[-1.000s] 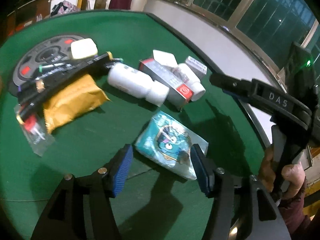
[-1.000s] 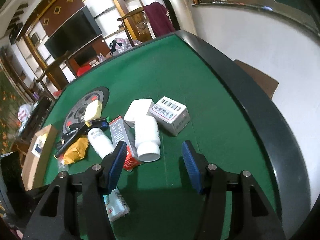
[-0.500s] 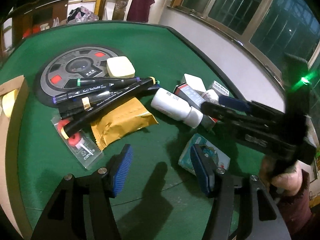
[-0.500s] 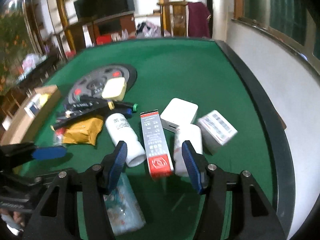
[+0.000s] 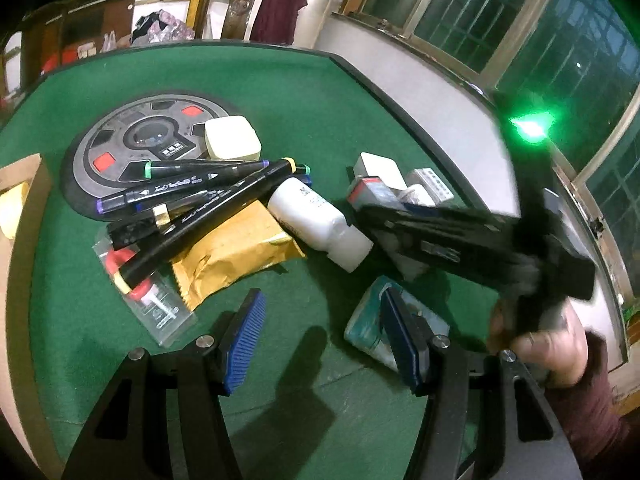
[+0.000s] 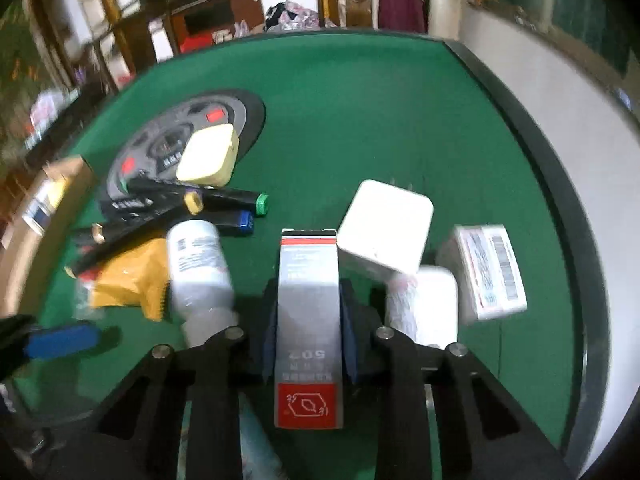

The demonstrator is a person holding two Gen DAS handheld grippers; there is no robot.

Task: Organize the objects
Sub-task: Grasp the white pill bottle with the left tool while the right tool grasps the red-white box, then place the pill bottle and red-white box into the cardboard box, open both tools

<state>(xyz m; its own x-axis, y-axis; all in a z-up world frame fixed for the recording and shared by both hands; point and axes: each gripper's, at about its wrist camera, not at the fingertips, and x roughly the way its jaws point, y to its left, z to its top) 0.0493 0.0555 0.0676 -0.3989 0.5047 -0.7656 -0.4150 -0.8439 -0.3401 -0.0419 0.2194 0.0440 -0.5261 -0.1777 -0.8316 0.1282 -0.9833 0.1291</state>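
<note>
A tall grey box with red ends (image 6: 308, 312) lies on the green table (image 6: 360, 120), between the blue pads of my right gripper (image 6: 308, 320). Its jaws are closing and the pads touch both sides of the box. A white bottle (image 6: 196, 264) lies to its left, a second white bottle (image 6: 428, 304) to its right. In the left wrist view my left gripper (image 5: 322, 328) hovers open over bare felt with nothing between its fingers. A teal packet (image 5: 368, 328) lies just behind its right finger. The right gripper's tip (image 5: 372, 216) reaches into the pile there.
Several black markers (image 5: 200, 192) lie across a yellow pouch (image 5: 232, 252) and a clear packet (image 5: 152, 304). A cream case (image 5: 232, 138) rests on a round grey disc (image 5: 132, 148). A white square box (image 6: 384, 232) and a barcode box (image 6: 488, 268) sit right. A cardboard box (image 5: 24, 200) stands left.
My right gripper swung left over the pile, came down on the grey and red box and narrowed around it. The left gripper drew back from the teal packet, staying open.
</note>
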